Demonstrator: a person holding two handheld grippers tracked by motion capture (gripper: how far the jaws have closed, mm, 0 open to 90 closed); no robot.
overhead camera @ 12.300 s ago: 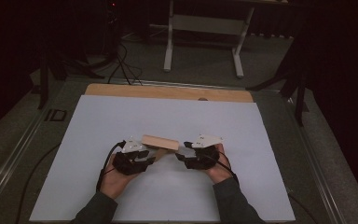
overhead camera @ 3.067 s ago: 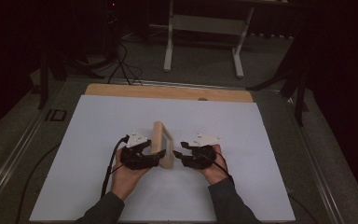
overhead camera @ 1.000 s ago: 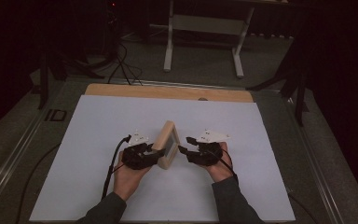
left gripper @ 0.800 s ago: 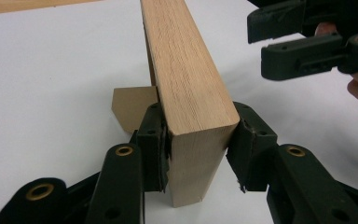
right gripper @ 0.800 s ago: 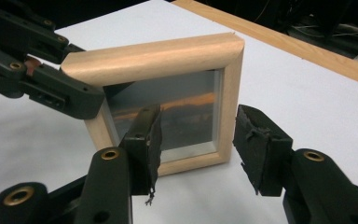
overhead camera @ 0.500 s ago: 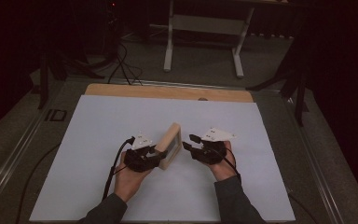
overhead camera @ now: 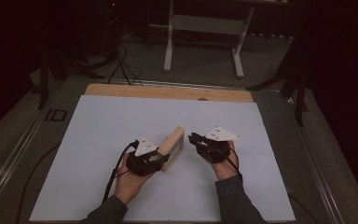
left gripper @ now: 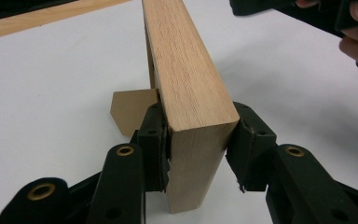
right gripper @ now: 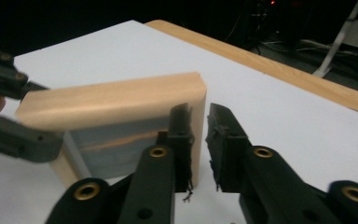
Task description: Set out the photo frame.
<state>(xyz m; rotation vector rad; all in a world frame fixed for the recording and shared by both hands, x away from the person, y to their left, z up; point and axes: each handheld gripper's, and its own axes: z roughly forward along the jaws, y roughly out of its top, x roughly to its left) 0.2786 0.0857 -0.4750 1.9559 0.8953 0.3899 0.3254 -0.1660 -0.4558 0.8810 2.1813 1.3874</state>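
Observation:
A light wooden picture frame (overhead camera: 173, 144) stands on edge on the white sheet, its long side running away from me. My left gripper (overhead camera: 164, 161) is shut on its near end, and the left gripper view has the pads pressing both faces of the frame (left gripper: 186, 79), with a brown stand flap (left gripper: 130, 112) behind it. My right gripper (overhead camera: 193, 138) hovers just right of the frame, apart from it. The right gripper view shows the right gripper (right gripper: 199, 126) with only a narrow slit between its jaws and nothing in it, beside the frame (right gripper: 116, 100) and its bluish glass side.
A white sheet (overhead camera: 98, 130) covers the table, leaving a wooden strip (overhead camera: 168, 92) bare along the far edge. Beyond the table stand white metal legs (overhead camera: 170, 42) and cables on a dark floor. Metal rails run along both table sides.
The frame, once held flat between both grippers, now stands on edge in the left gripper alone and has swung its far end rightward. The right gripper has drawn off to the right.

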